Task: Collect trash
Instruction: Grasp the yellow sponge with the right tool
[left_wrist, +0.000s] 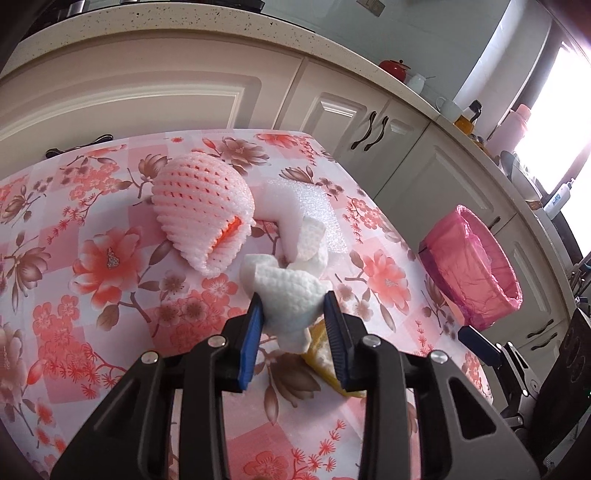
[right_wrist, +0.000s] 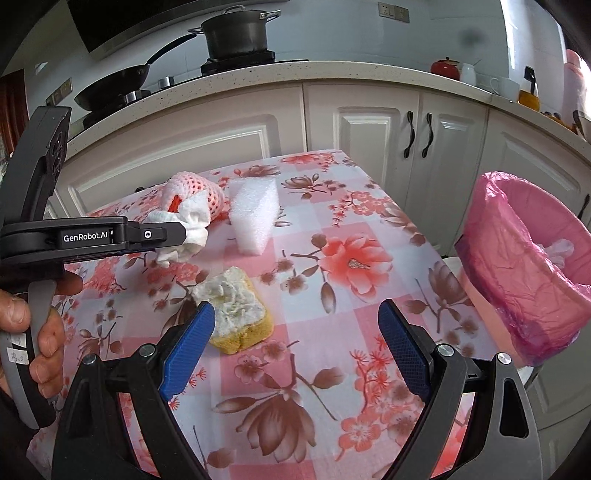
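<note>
Daylight from a window (left_wrist: 561, 110) at right blows out there; fisheye bends and darkens edges.

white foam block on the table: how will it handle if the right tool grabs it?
The foam block probably weighs very little for its bulk, going by its airy cell texture. It likely dents under the pads. Standing upright on a narrow face, it may tip if nudged.

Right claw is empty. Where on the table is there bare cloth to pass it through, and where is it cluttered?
Bare cloth runs along the table's right side, between the bread slice and the pink-lined bin, and in front of the right claw. The far left is crowded: net sleeve, foam block, and the left claw shut on the crumpled tissue.
</note>
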